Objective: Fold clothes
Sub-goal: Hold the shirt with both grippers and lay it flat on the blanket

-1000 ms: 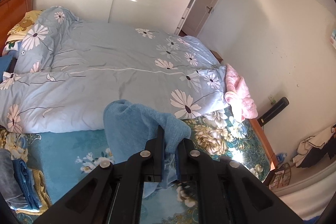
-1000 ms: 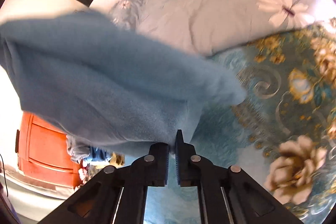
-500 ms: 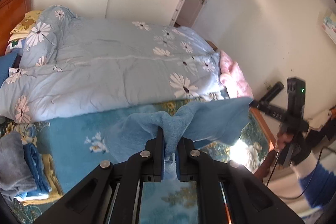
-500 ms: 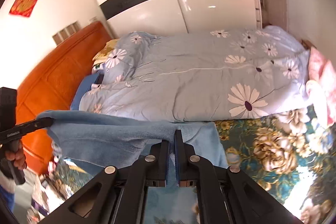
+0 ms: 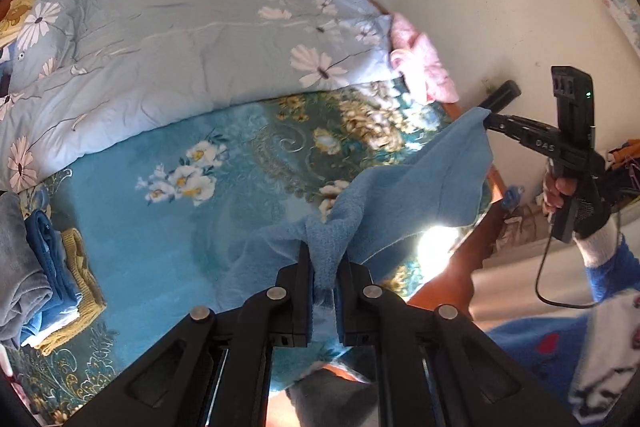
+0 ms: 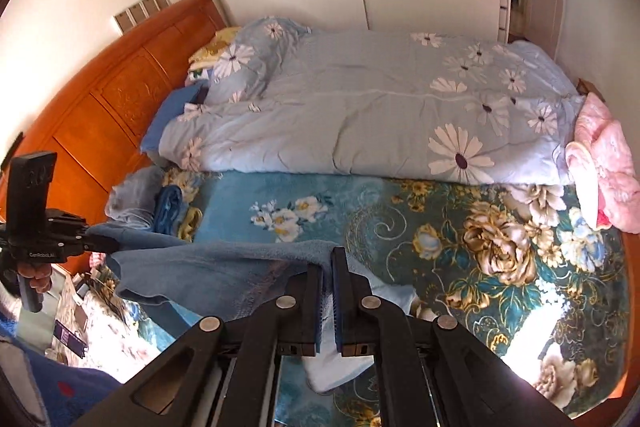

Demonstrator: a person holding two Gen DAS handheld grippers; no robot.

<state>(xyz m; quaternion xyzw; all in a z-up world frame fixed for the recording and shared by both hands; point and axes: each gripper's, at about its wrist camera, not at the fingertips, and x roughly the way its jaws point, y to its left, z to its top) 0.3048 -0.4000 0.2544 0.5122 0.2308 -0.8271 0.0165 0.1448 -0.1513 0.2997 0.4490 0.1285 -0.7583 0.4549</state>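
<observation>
Both tongs grip one blue garment (image 5: 404,195): the left gripper (image 5: 323,269) is closed on a bunched fold of it, and the right gripper (image 6: 326,269) is closed on its thin edge. Garment position: stretched in the air between the two tools, above the near edge of the bed (image 6: 440,239), sagging in the middle. Bed, largest item: a teal floral cover on the near half, and a pale blue daisy quilt (image 6: 380,107) lying across the far half. Headboard (image 6: 100,115): orange wood, at the left in the right wrist view. Pink blanket (image 6: 604,163): crumpled at the right end of the quilt. Folded pile (image 5: 44,267): grey, blue and mustard pieces stacked at the left on the teal cover, well apart from the held garment. Hands (image 5: 558,187): each grasps a tool handle.
</observation>
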